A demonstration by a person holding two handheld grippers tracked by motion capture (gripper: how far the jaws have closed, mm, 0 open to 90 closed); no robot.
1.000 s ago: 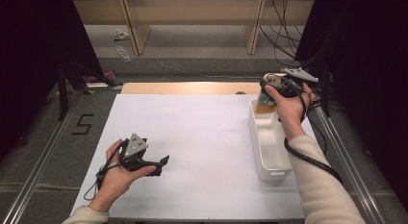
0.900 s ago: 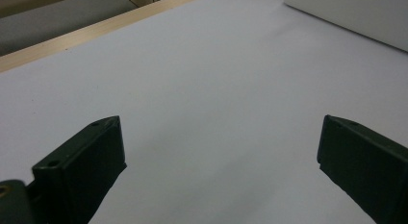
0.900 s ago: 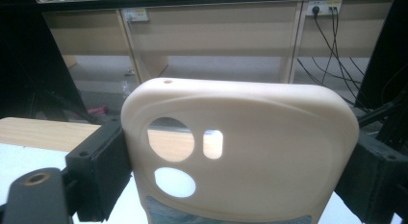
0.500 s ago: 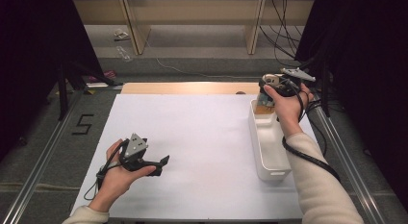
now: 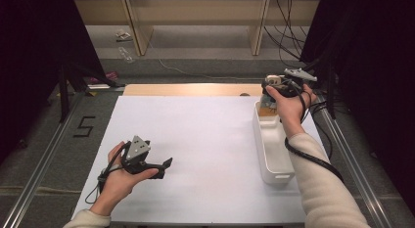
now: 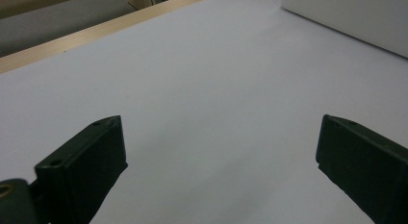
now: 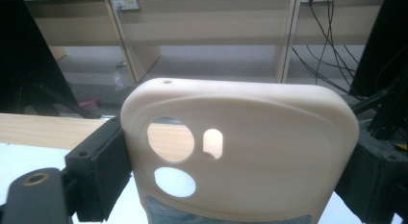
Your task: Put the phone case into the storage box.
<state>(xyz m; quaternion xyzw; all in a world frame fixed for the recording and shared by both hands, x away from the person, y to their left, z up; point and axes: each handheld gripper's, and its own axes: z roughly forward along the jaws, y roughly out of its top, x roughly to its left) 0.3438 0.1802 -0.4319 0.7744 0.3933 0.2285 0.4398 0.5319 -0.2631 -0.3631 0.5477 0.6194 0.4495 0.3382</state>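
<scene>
Overhead, the right gripper [image 5: 275, 84] hangs above the far end of one white bin [image 5: 270, 152], at the table's right; the left gripper [image 5: 164, 165] rests near-left. Along the left gripper's jaws, both stand released over bare white table [image 6: 216, 89]. Along the right gripper's jaws, both clamp one cream phone case [image 7: 240, 152] by its edges. Lower it level into the bin before releasing.

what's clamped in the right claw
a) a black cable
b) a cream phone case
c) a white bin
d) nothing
b: in the right gripper view the right claw has its jaws pressed on both sides of a cream phone case with camera cutouts.
</scene>
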